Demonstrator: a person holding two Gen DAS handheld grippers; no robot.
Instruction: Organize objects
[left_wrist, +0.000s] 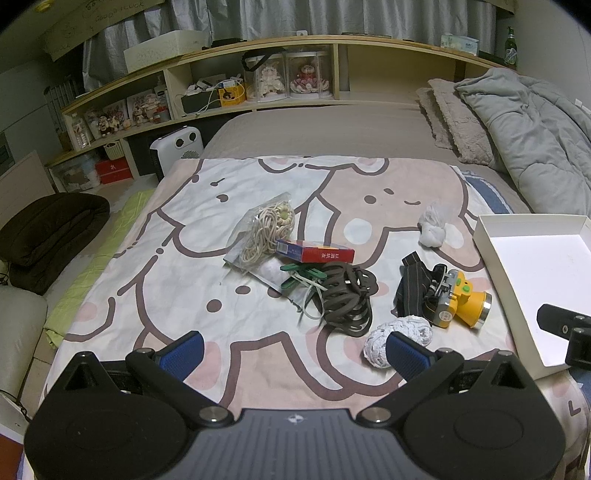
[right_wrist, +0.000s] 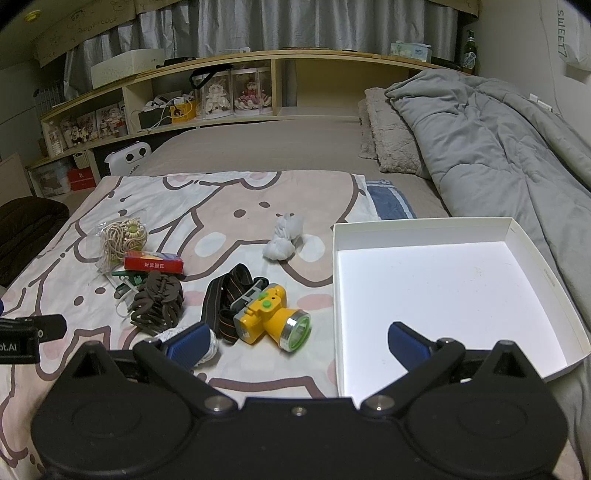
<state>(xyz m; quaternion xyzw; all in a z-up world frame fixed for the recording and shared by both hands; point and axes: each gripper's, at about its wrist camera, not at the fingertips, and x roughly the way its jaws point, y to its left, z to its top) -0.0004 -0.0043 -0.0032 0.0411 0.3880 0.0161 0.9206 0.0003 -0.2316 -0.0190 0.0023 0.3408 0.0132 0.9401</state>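
- Left wrist view: the left tool (left_wrist: 293, 350) hangs over the near edge of the cartoon blanket (left_wrist: 177, 236), fingers spread wide, holding nothing.
- A white cloth ball (left_wrist: 380, 338) sits just behind its right finger; the headlamp (left_wrist: 458, 299) lies beyond, the hair clip (left_wrist: 347, 299) to the left.
- Right wrist view: the right tool (right_wrist: 295, 345) is wide open and empty, near the headlamp (right_wrist: 273, 319).
- The white tray (right_wrist: 532, 258) lies at the right, on the bed (right_wrist: 258, 147).

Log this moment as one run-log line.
left gripper: open, empty | right gripper: open, empty | box: empty | headlamp, clips, socks: on blanket
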